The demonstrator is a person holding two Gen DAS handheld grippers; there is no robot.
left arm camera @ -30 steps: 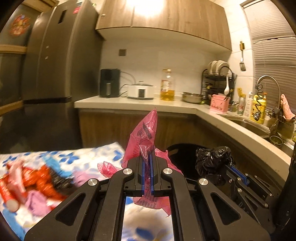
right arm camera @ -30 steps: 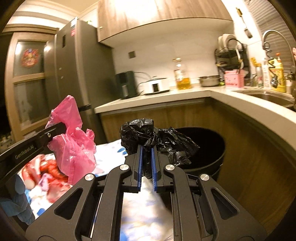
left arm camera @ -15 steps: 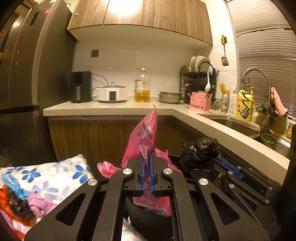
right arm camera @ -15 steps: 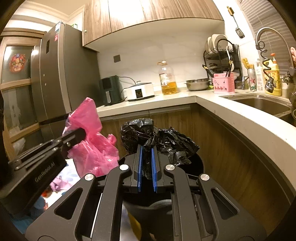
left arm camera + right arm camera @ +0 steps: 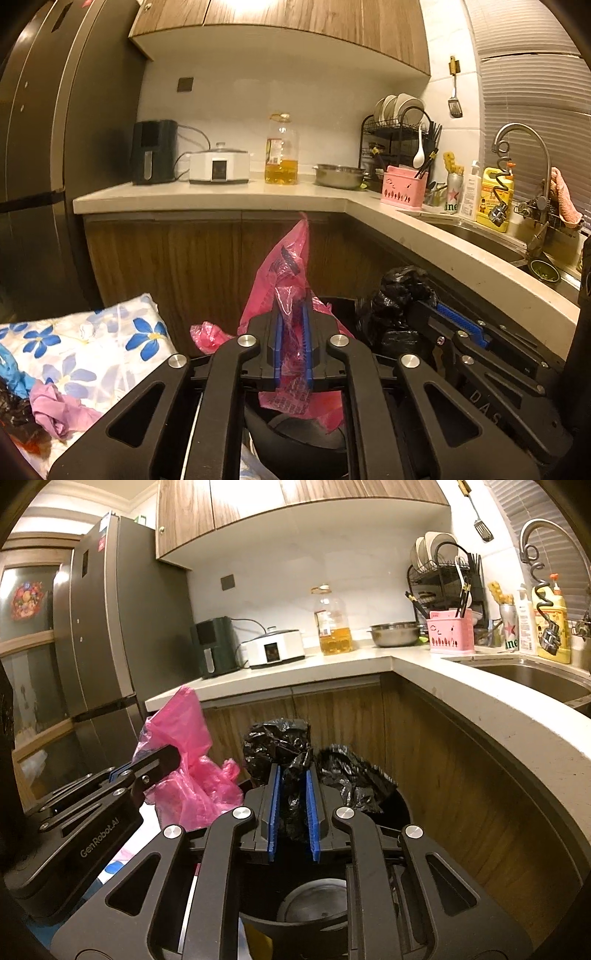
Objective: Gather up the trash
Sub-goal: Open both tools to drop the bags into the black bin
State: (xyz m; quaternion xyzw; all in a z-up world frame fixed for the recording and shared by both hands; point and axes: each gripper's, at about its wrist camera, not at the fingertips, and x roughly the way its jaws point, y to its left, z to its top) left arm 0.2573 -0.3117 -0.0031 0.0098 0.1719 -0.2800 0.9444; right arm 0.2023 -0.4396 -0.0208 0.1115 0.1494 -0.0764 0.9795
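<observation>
Both grippers hang over the black trash bin (image 5: pixel 397 806) that stands on the floor in the corner of the kitchen cabinets, where a second ago they were still above the flowered cloth (image 5: pixel 92 347) with its litter of wrappers. That cloth now lies off to the left, with a purple scrap (image 5: pixel 55 406) and other bits still on it.

The left gripper (image 5: pixel 291 347) has a crumpled pink plastic bag (image 5: pixel 284 273) between its blue pads, and its jaws are just starting to part; the bag still stands up between them and has not fallen. Beside it, the right gripper (image 5: pixel 293 812) carries a wad of black plastic bag (image 5: pixel 277 738), and its jaws too are opening, the gap between the pads wider than it was, with the black film still caught there.

So the carry looks finished and the drop is under way: both pieces sit right above the bin's mouth. Light film like this may cling to the pads, so a wider opening or a small shake could be needed. After that, the remaining litter on the cloth is left to fetch.
</observation>
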